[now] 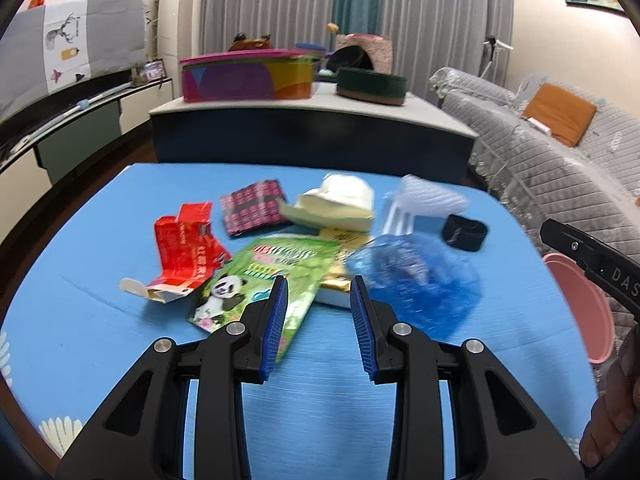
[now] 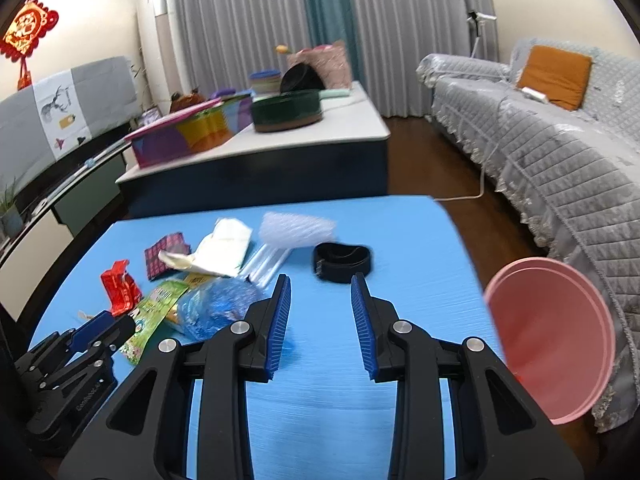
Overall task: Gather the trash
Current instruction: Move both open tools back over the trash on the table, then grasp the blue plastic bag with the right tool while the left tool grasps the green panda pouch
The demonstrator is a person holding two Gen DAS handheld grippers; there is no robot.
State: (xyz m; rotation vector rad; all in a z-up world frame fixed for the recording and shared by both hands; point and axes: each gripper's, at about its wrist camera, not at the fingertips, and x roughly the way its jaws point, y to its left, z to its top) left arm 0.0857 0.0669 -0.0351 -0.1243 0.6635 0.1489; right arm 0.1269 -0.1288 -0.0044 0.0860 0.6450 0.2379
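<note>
both tongs hang released and empty — left gripper [image 1: 319, 292] over the panda packet [image 1: 260, 280], right gripper [image 2: 321, 292] near the black band [image 2: 342, 261].

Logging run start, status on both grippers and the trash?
Left gripper open, empty. Right gripper open, empty. Trash pile untouched on blue table; pink bin off right edge. Nothing blocking.

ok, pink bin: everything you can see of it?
The pink bin is round, plain, apparently plastic, with a stepped rim. It stands beside the blue table's right edge, below tabletop level, near the grey sofa. Its inside looks empty, though its floor is hidden. Neither gripper touches it. The left wrist view shows only part of it.
</note>
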